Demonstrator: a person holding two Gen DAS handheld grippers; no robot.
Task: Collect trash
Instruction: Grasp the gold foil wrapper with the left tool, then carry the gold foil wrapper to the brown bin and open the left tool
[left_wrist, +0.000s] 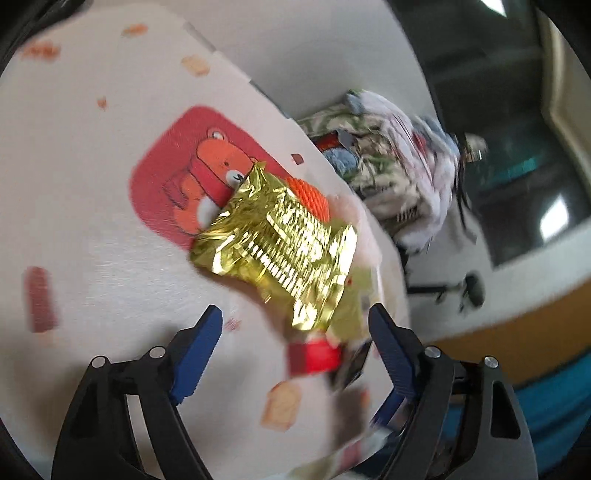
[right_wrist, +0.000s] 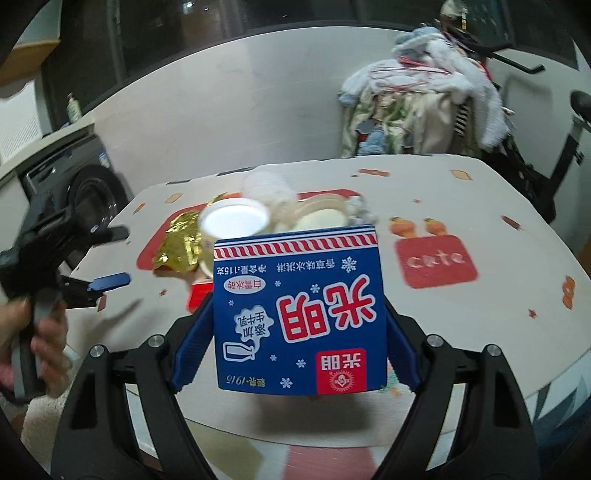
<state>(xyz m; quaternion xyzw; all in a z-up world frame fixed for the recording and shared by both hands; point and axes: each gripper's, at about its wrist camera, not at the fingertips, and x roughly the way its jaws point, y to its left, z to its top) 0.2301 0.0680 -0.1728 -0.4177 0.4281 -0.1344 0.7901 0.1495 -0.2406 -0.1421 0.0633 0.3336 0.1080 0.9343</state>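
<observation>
A crumpled gold foil wrapper (left_wrist: 280, 240) lies on the patterned table (left_wrist: 92, 192) over an orange netted piece (left_wrist: 312, 194). My left gripper (left_wrist: 295, 325) stands open just before the wrapper, whose lower end reaches between the blue fingers without touching the pads. A blurred red piece (left_wrist: 314, 356) lies below it. My right gripper (right_wrist: 299, 310) is shut on a blue ice-cream carton (right_wrist: 299, 314), held above the table (right_wrist: 480, 314). That view also shows the gold wrapper (right_wrist: 181, 243), a white cup (right_wrist: 236, 221), clear plastic tubs (right_wrist: 321, 214), and the left gripper (right_wrist: 114, 256) in a hand (right_wrist: 40, 332).
A pile of clothes (right_wrist: 417, 110) sits on a rack behind the table, with an exercise bike (right_wrist: 561, 147) at the right. A washing machine (right_wrist: 85, 192) stands at the left beyond the table edge. The table's right half carries only its printed cloth.
</observation>
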